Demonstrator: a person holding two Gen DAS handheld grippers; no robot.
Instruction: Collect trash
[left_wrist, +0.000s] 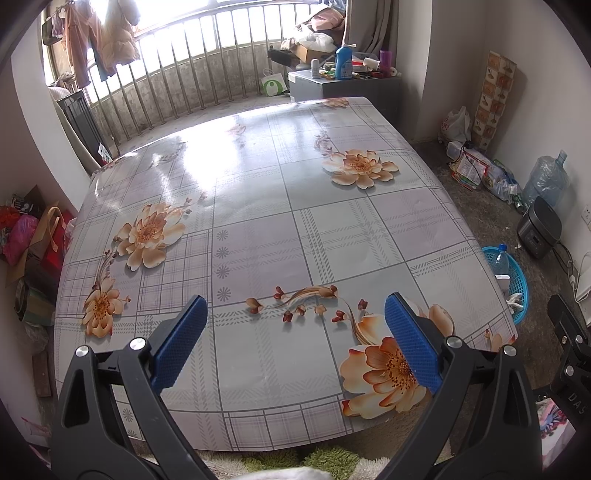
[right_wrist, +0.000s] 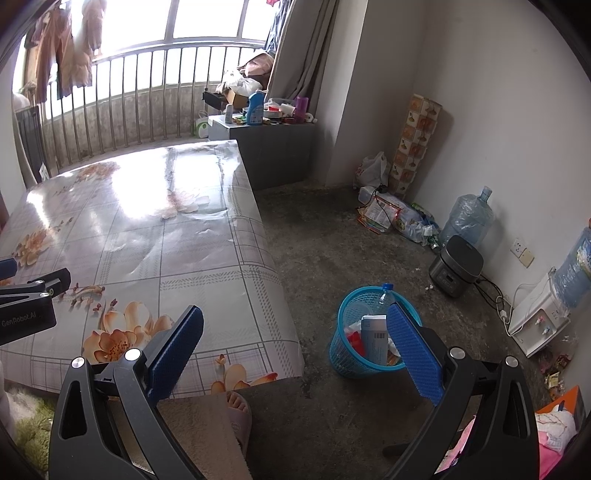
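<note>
Your left gripper (left_wrist: 295, 332) hovers over the flowered counter (left_wrist: 258, 229), jaws spread wide and holding nothing. Your right gripper (right_wrist: 295, 339) hangs past the counter's edge above the floor (right_wrist: 332, 236), jaws equally wide and empty. The trash sits in the blue basket (right_wrist: 343, 350) on the floor, a plastic bottle (right_wrist: 384, 293) standing inside.

A blue mesh basket (right_wrist: 347, 354) is standing upright on the floor, holding a plastic bottle (right_wrist: 384, 293), a white carton (right_wrist: 373, 338) and red scraps (right_wrist: 354, 339).
</note>
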